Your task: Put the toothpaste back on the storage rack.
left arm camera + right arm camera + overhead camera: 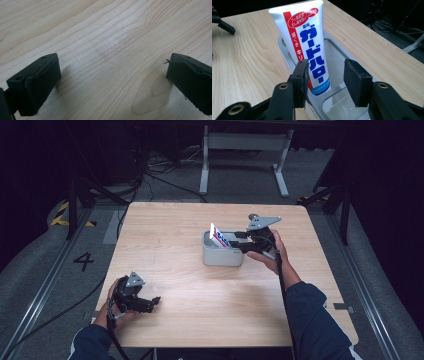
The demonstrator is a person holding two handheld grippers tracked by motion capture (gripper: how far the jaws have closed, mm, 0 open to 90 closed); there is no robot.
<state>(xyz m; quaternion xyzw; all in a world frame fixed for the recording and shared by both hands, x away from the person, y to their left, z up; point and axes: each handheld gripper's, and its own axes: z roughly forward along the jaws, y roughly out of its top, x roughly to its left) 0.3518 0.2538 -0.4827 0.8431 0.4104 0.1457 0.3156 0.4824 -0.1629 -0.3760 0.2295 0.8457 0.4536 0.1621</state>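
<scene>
A white toothpaste tube point(218, 236) with red and blue print stands tilted in a grey plastic holder point(222, 256) near the table's middle. In the right gripper view the tube point(307, 37) leans against the holder's far rim point(283, 47). My right gripper point(234, 240) reaches in from the holder's right side. Its jaws point(327, 77) stand apart around the tube's lower end; one pad is close to the tube's edge and the other is clear of it. My left gripper point(154, 303) rests low at the front left, open point(112, 75) over bare wood.
The holder stands on a light wooden table point(200, 295) with wide free room around it. The left gripper's fingertip point(223, 23) shows far off in the right gripper view. Dark floor, cables and a metal stand point(245, 150) lie beyond the table's far edge.
</scene>
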